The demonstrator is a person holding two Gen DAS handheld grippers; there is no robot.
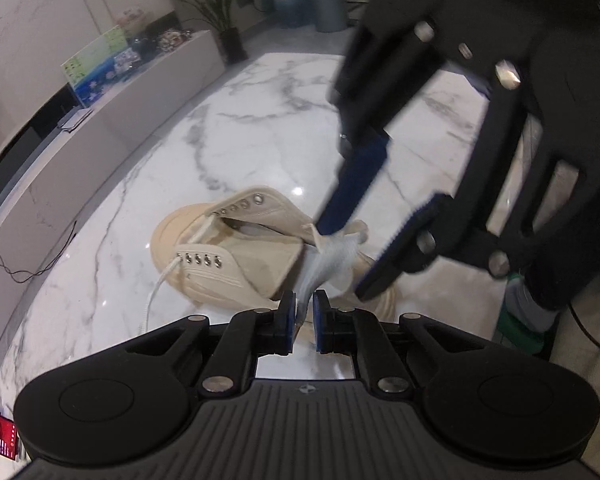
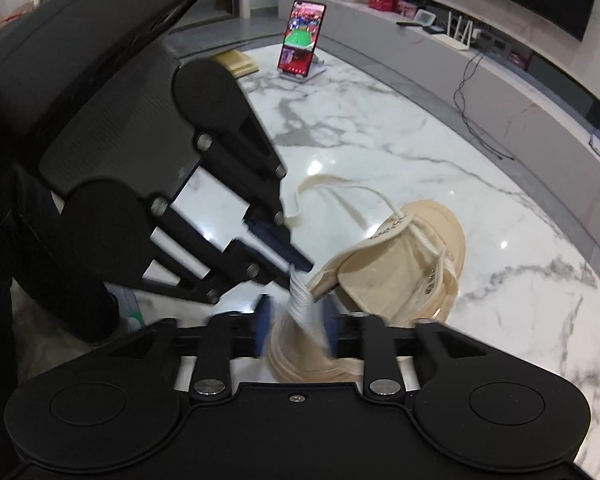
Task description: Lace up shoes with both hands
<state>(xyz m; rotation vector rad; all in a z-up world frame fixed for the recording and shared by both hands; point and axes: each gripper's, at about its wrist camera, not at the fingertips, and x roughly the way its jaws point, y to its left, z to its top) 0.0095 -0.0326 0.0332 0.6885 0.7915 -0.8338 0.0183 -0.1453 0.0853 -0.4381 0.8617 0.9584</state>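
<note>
From the left wrist, the left tool (image 1: 304, 312) pinches a white ribbed fabric strip (image 1: 324, 264) rising from the beige canvas shoe (image 1: 236, 248) just ahead on the glossy marble tabletop (image 1: 260, 120). From the right wrist, the right tool (image 2: 296, 326) stands parted around that strip, blurred, shoe lying ahead-right.

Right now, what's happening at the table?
A person is lacing a beige shoe on a marble table, one hand-held gripper in each hand. The left hand-held gripper is shut on the white lace near the shoe's heel end. The right hand-held gripper is open around the same stretch of lace, its pads off it. Only the eyelets nearest the toe are threaded; the rest are empty. A phone on a stand plays video at the far edge.
</note>
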